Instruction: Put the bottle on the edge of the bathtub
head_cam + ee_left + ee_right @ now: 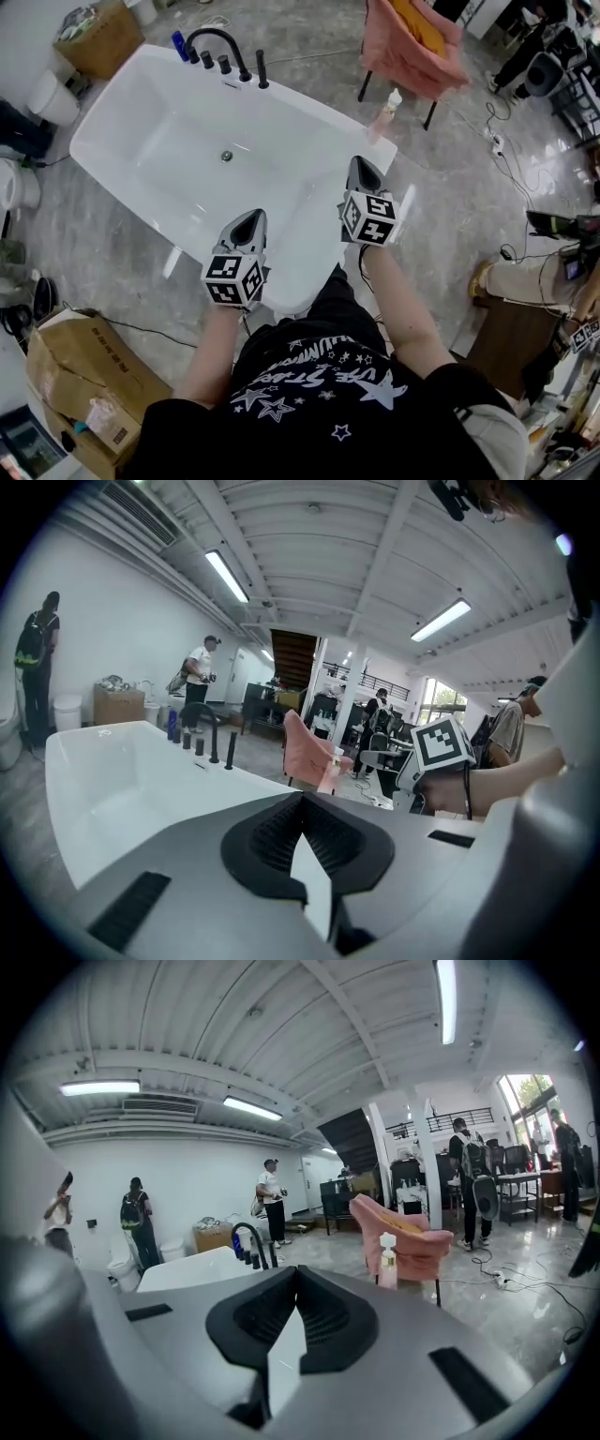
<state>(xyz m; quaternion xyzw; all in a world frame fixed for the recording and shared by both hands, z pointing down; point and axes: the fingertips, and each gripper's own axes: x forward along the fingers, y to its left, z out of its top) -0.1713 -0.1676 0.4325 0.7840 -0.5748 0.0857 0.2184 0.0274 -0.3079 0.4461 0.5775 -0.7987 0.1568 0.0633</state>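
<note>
Pink pump bottle (384,114) stands upright on the white bathtub (323,111) rim corner, upper right of the head view, so the job looks done, and the left gripper (247,225) and right gripper (363,173) sit lower, pinched closed on nothing.

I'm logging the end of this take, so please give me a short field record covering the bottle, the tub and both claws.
bottle: pink with a white cap, upright on the corner rim of the bathtub
bathtub: white, with a black faucet at the far end
left claw: shut, holding nothing, over the tub's near end
right claw: shut, holding nothing, apart from the bottle
nearby: pink chair beyond the bottle
</note>
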